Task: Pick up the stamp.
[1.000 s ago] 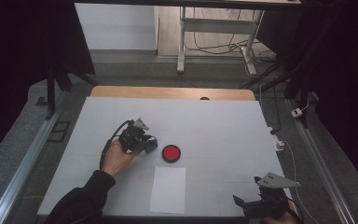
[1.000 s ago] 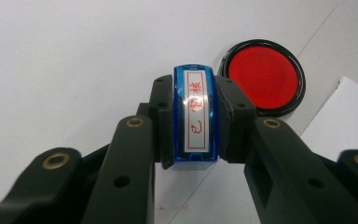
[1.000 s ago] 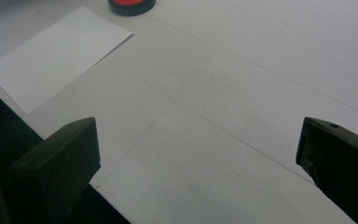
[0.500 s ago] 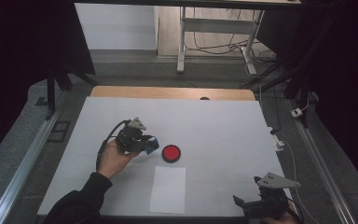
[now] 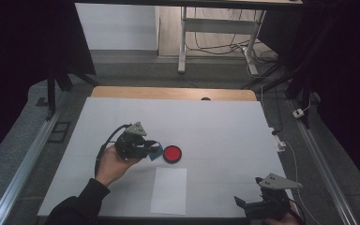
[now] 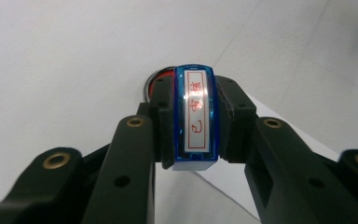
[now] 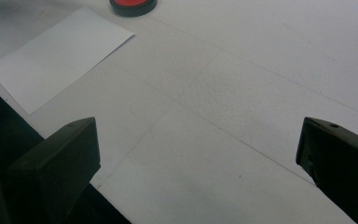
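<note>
Stamp (image 6: 196,119), blue-cased with a white label bearing red characters, sits pinched between the left gripper (image 5: 151,149) pads, upright along the jaws. Red ink pad (image 5: 172,153) lies just right of that gripper's tip, white paper (image 5: 168,190) below and right of it. Right gripper (image 5: 257,206) rests at the table's (image 5: 225,126) near edge, jaws spread with bare table between them; wide bare tabletop separates the two grippers.

High view looks down from the near side; both gripper views sit close, sharing the round red ink pad (image 5: 172,153) and white paper sheet (image 5: 168,190).
</note>
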A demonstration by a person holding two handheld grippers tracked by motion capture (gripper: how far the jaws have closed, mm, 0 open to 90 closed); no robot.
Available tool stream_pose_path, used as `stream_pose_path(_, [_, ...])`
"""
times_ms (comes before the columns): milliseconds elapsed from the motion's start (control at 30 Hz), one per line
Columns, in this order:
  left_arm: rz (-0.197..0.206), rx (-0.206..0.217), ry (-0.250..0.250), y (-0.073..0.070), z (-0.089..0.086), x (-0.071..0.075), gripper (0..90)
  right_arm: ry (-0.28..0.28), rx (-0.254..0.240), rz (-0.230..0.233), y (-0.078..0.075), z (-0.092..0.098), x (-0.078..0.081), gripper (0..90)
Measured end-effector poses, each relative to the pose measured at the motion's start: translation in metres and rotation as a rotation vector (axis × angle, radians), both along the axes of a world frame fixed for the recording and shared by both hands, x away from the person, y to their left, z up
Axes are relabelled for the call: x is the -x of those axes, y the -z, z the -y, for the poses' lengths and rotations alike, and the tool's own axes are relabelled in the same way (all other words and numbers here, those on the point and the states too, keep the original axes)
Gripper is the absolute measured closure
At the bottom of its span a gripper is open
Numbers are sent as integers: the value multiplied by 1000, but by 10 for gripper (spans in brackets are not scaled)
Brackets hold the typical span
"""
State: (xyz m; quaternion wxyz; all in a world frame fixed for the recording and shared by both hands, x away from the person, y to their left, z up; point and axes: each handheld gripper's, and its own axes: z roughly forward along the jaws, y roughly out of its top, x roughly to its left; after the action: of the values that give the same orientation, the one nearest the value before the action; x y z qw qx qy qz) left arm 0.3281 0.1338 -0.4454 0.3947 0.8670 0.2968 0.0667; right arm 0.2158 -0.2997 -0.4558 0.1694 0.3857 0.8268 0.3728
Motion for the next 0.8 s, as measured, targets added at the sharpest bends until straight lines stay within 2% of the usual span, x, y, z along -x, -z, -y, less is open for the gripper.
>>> stream_pose_path(300, [18, 35, 65, -10, 5, 21, 700, -1, 0, 2, 0, 0, 0, 0])
stream_pose_path(533, [40, 91, 115, -17, 7, 36, 700, -4, 6, 3, 0, 0, 0, 0])
stream_pose_path(800, [57, 128, 169, -22, 13, 53, 700, -3, 6, 2, 0, -1, 0, 0])
